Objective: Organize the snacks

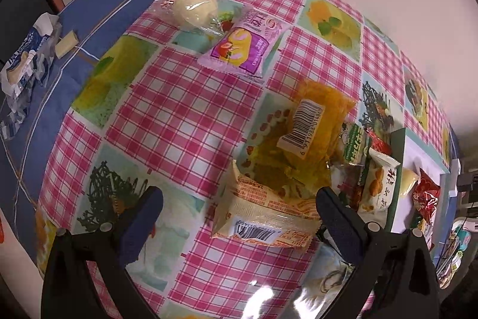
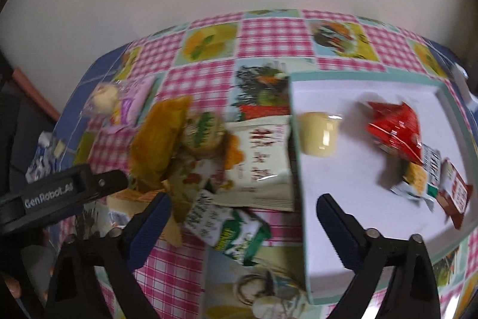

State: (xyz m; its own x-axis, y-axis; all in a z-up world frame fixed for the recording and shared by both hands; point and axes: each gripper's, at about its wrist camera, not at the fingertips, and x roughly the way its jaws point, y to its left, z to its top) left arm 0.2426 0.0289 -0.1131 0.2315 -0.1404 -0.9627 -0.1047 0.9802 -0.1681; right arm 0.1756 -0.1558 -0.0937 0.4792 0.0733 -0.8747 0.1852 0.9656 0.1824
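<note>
In the left wrist view my left gripper (image 1: 239,195) stands open, pointing steeply down at the checked tablecloth. A cream and orange snack packet (image 1: 263,217) with a barcode lies between its fingers, close to the right one, and neither pad presses on it. Beyond it lie an orange packet (image 1: 316,121), a pink-purple packet (image 1: 245,47) and a wrapped white bun (image 1: 194,8). My right gripper (image 2: 244,199) is open over a small green and white packet (image 2: 239,232), beside the left edge of a white tray (image 2: 358,79). The tray holds a yellow jelly cup (image 2: 318,136) and a red packet (image 2: 394,127).
A heap of packets (image 2: 260,154) lies against the tray's left side. The left gripper's black body (image 2: 59,190) reaches in from the left. Torn blue and white wrappers (image 1: 24,62) lie on the blue cloth at far left. A pale wall stands behind the table.
</note>
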